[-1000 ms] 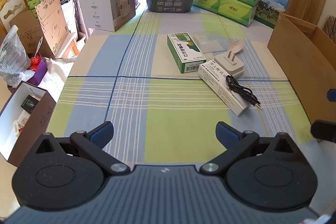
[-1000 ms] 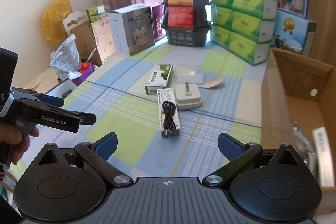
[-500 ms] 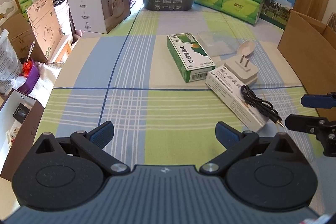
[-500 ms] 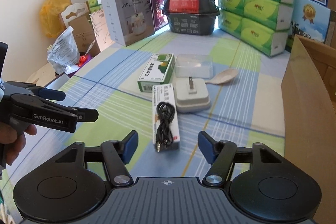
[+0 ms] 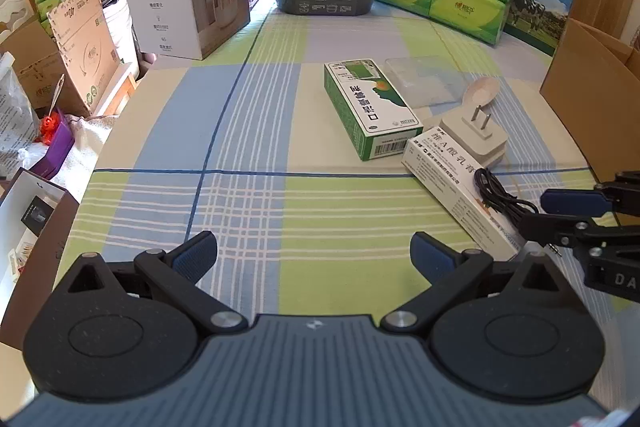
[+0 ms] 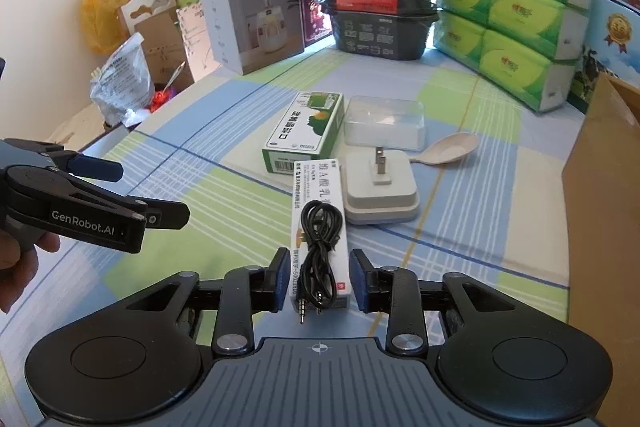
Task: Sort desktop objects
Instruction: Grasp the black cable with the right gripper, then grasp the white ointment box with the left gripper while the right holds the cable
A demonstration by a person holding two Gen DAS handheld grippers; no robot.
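Between right gripper (image 6: 320, 281) pads: slim rectangular white carton (image 6: 319, 227), coiled black cable (image 6: 319, 249).

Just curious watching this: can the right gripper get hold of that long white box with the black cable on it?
Probably yes: the right gripper already straddles the white box's near end, pads close beside it; the cable on top may slip.

Left gripper (image 5: 314, 253): matte black body, two round discs flanking a ribbed slate-grey centre plate bearing a small white crosshair mark. Angled black link arms, each fixed with a silver round-head screw. Fingertips (image 5: 198, 254) faced with dark blue pads. White "GenRobot.AI" lettering along one side, seen from the right wrist view.

Right gripper (image 6: 319, 281): same build and colouring; blue-padded fingers (image 6: 281, 275), silver pivot screws, crosshair on grey plate. Side lettering partly visible, "DA".

Hand (image 6: 16, 263): partly visible, no sleeve in view.
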